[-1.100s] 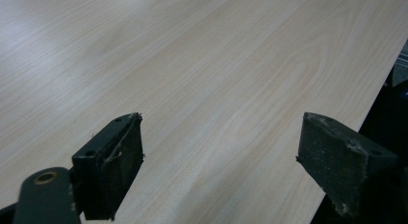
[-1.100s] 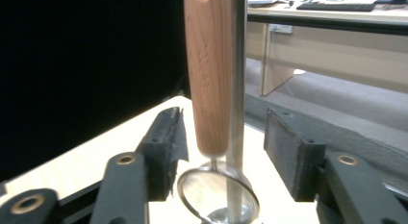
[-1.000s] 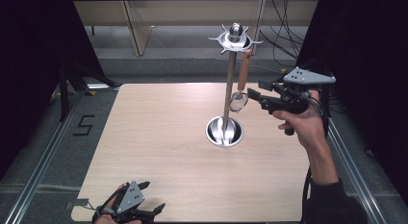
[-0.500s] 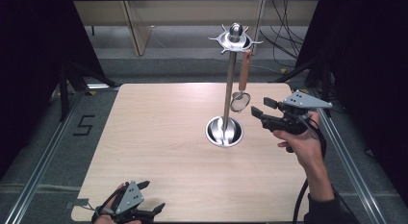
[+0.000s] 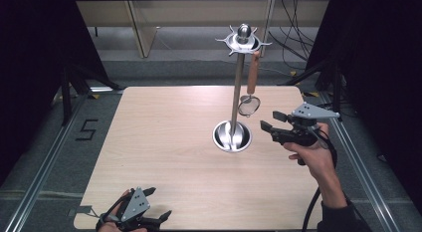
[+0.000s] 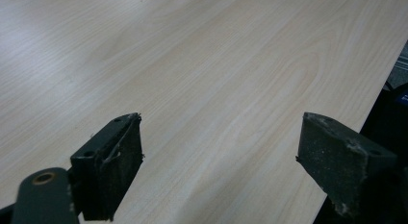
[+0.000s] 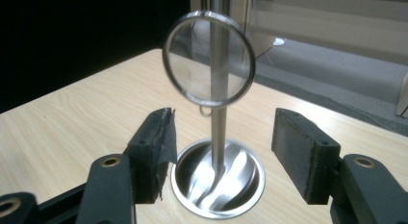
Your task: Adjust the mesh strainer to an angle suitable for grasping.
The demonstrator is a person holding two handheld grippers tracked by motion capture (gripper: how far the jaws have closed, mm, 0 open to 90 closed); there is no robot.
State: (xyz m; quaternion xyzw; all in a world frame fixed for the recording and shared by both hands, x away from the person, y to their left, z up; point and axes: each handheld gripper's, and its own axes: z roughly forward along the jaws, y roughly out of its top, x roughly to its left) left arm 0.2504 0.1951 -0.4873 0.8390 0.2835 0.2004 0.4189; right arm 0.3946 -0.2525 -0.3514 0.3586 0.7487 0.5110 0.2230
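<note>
A metal utensil stand (image 5: 237,92) rises from a round dished base (image 5: 232,136) at the table's middle right. From one of its top hooks hangs a small mesh strainer (image 5: 249,105) with a brown handle. My right gripper (image 5: 268,120) hovers just right of the base, below the strainer, and points at the stand. Its jaws have just been opening and nothing is between them. In the right gripper view the strainer (image 7: 209,58) hangs above and beyond the open gripper (image 7: 221,132), with the base (image 7: 192,200) behind. My left gripper (image 5: 159,202) rests open at the table's near left edge, its gripper (image 6: 219,137) empty.
The wooden table (image 5: 164,137) is bare to the left of the stand. Metal rails (image 5: 45,162) run along both sides of the table. Cables (image 5: 293,38) and furniture legs sit on the floor behind the far edge.
My right gripper has sunk from beside the strainer to below it, near the base, and its jaws stand wider. The strainer stays hanging on its hook. My left gripper has not moved.
</note>
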